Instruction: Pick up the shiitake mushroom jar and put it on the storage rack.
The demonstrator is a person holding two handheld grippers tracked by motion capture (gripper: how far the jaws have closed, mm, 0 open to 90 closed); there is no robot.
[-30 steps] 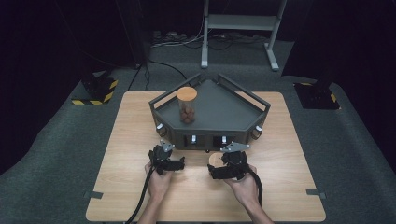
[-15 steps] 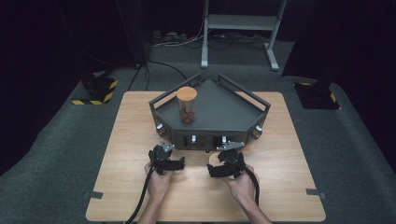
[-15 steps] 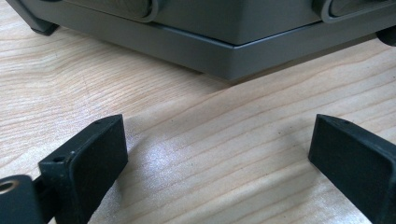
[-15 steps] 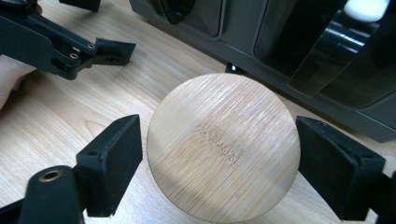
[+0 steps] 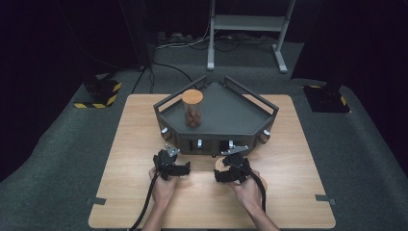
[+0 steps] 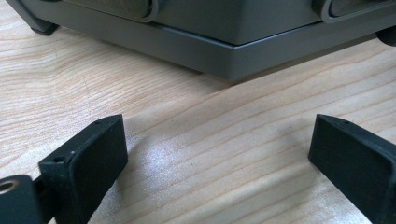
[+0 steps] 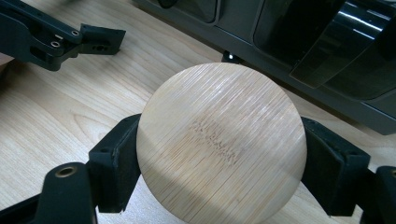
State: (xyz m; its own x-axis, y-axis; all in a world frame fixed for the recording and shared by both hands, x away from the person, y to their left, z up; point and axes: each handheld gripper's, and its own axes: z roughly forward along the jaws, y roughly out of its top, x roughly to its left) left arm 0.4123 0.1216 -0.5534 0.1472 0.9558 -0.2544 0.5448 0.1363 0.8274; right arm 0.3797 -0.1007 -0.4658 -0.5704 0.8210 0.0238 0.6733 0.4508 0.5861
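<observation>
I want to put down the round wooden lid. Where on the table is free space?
The table is bare left and right of the grey tray, and along the near edge. It is crowded between tray and hands, where the right hand-held gripper grips the wooden lid.

In the high view the table is evenly lit from above while the floor and the upper frame fall off into near black, and the picture looks soft. In the left gripper view a pale sheen lies at the centre, and near parts are blurred. In the right gripper view glare streaks the upper right, perhaps an overhead lamp's.
</observation>
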